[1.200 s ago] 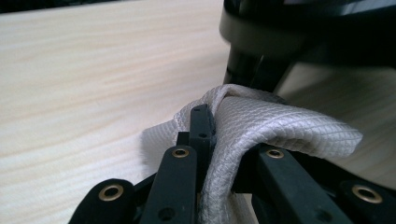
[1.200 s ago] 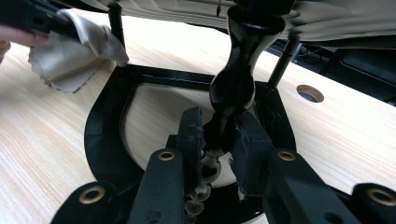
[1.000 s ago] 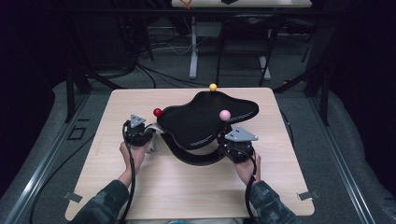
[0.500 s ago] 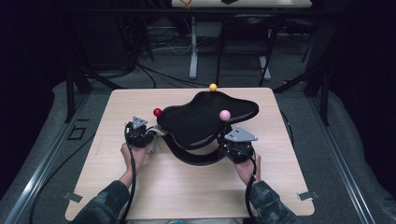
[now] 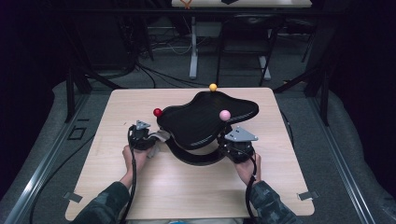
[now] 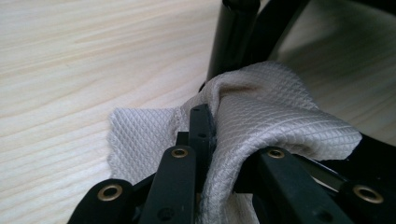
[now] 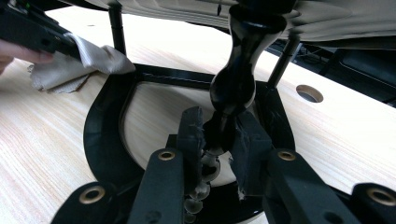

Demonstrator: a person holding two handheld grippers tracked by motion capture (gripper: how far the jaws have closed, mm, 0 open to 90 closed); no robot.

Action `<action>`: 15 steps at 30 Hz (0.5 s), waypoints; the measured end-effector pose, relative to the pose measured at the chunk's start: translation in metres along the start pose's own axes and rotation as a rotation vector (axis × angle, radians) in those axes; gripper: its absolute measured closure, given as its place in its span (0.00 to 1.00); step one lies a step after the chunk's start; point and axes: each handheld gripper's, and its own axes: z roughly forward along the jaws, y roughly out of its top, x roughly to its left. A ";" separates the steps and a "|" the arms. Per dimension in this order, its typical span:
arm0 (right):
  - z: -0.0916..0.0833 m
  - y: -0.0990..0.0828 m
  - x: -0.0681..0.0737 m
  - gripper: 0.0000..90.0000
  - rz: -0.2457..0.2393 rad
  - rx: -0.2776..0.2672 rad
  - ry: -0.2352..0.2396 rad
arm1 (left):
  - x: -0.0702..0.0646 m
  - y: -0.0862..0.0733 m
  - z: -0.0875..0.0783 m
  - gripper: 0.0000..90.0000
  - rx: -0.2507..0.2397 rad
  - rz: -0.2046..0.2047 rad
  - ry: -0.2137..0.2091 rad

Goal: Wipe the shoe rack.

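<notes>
On the light wooden table [image 5: 196, 186] stands a black stand [image 5: 205, 122]: a glossy, wavy-edged top plate raised on thin posts over a curved black base ring [image 5: 196, 157]. It sits near the middle of the table, slightly toward the far edge. Three small balls top the plate's rim: a red ball [image 5: 158, 112] on the side toward the left edge, a yellow ball [image 5: 213, 87] at the far side, and a pink ball [image 5: 225, 114] toward the right.

The left tool [image 5: 148, 143] is closed on a white waffle-textured cloth [image 6: 261, 126], pinching a fold of it between its jaws. The cloth lies against the base ring and a black post [image 6: 233, 37] at the stand's left side, partly spread on the table.

The right tool [image 7: 217, 135] is clamped on a shiny black, waisted post [image 7: 236, 79] at the stand's near right side, above the base ring. In the high view, each hand grips its tool from the near edge of the table.
</notes>
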 end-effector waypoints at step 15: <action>0.000 0.000 -0.001 0.83 0.010 0.001 0.017 | 0.014 0.020 -0.067 0.90 -0.048 0.039 -0.002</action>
